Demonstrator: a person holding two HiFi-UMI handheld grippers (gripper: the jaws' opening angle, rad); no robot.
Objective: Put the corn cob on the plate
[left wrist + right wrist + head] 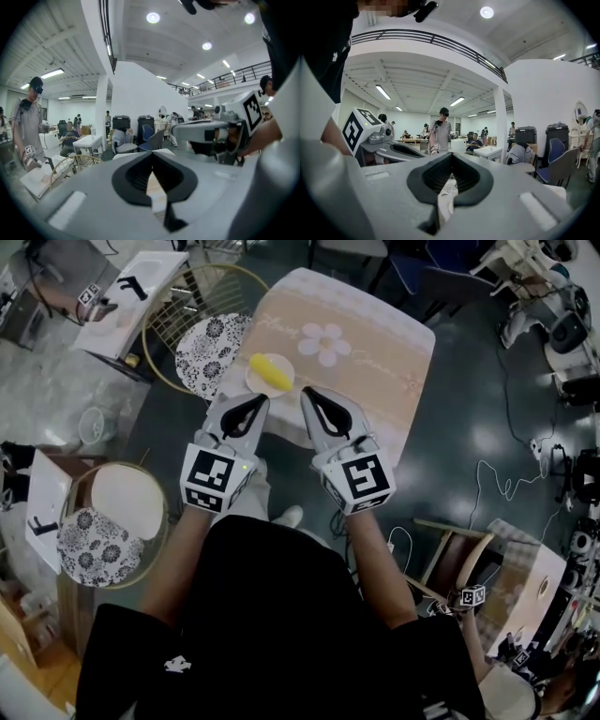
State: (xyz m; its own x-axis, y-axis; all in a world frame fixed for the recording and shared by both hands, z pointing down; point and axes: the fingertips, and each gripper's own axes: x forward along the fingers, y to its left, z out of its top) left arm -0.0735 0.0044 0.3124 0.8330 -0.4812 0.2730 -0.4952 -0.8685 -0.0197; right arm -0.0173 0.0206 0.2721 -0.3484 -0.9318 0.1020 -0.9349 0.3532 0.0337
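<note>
The biggest thing ahead of your two grippers is the beige-clothed table [389, 381], with a white flower print [324, 343] on it beyond the right gripper's tips. To the left of your left gripper, and a little beyond it, a round wire chair [208, 351] with a black-and-white patterned cushion stands against the table's edge. A second chair [94, 542] with the same kind of cushion stands well behind and to the left of that gripper, down by your side.

You hold your left gripper [262, 400] [152, 153] and your right gripper [305, 393] [451, 154] side by side and close to each other over the near edge of the table, both pointing away from you. Each carries its marker cube at the back, near your hand. The left gripper's jaws are pressed together at the tips with nothing between them. The right gripper's jaws are likewise closed and empty. From either gripper's own view you see the other just beside it.

A small white plate [253, 382] sits on the table directly ahead of your left gripper's tips, near them but not touching, and ahead and to the left of your right gripper's tips. The yellow corn cob [269, 371] lies on that plate at a slant.
</note>
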